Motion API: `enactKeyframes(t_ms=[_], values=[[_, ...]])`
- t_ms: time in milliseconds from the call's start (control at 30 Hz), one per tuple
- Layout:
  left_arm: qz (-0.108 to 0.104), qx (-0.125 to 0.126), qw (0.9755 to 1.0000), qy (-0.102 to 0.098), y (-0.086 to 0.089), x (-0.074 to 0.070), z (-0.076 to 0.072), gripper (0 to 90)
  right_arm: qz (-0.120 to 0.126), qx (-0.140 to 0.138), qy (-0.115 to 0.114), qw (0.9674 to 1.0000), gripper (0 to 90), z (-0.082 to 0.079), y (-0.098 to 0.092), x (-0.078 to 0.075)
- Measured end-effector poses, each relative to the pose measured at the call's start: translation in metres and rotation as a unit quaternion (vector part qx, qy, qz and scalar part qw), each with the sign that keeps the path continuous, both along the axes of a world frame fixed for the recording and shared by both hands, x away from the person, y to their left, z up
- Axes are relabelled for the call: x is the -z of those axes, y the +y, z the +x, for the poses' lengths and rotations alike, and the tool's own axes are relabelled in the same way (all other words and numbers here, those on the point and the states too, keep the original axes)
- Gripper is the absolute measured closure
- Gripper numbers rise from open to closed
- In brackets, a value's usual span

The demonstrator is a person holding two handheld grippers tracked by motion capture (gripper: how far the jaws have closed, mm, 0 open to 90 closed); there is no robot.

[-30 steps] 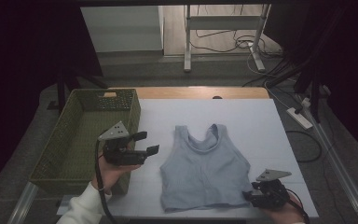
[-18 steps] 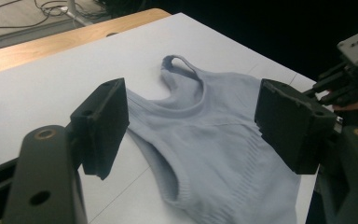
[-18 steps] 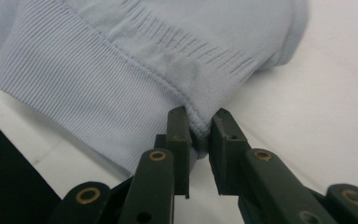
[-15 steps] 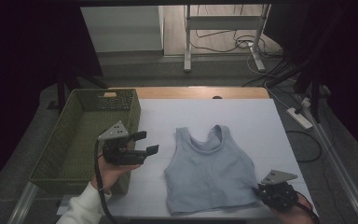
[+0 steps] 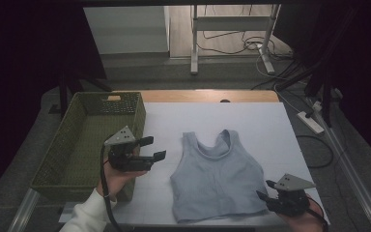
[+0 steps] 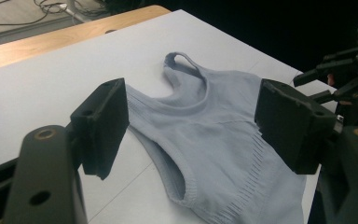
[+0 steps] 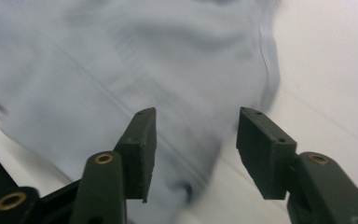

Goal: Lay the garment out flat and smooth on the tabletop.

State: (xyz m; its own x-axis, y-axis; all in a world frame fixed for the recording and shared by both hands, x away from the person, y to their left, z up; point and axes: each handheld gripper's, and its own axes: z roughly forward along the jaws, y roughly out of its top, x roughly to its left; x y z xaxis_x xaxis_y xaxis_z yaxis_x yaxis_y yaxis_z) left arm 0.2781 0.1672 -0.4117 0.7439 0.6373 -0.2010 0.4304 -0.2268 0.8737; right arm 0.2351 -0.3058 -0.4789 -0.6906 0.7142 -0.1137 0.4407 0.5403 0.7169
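A pale blue top lies flat on the bench, straps pointing away. Right tongs, just reopened and empty, sit beside its near right corner; left tongs, apart, wait farther off.

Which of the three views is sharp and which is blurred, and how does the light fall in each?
High view: dim, with dark surroundings, and the white table is brightest. Left gripper view: sharp, the tank top shows its ribbing, with a black background. Right gripper view: the tank top is smeared by motion blur, while the right gripper's fingers stay crisp.
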Motion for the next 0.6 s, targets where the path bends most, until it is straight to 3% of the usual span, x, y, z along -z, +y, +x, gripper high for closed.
enactKeyframes(t_ms=[133,300,600], values=[[0.002,0.003,1.0,-0.001,-0.003,0.0,-0.001,26.4,0.039,-0.02,-0.003,0.999,45.2,0.004,0.008,-0.003],[0.001,0.003,1.0,-0.003,-0.002,0.001,-0.001,26.4,0.063,-0.034,-0.003,0.9974,44.2,0.012,0.017,-0.003],[0.002,0.005,1.0,-0.002,-0.003,0.002,0.0,26.3,0.077,-0.043,-0.009,0.9961,41.1,0.025,0.032,-0.002]])
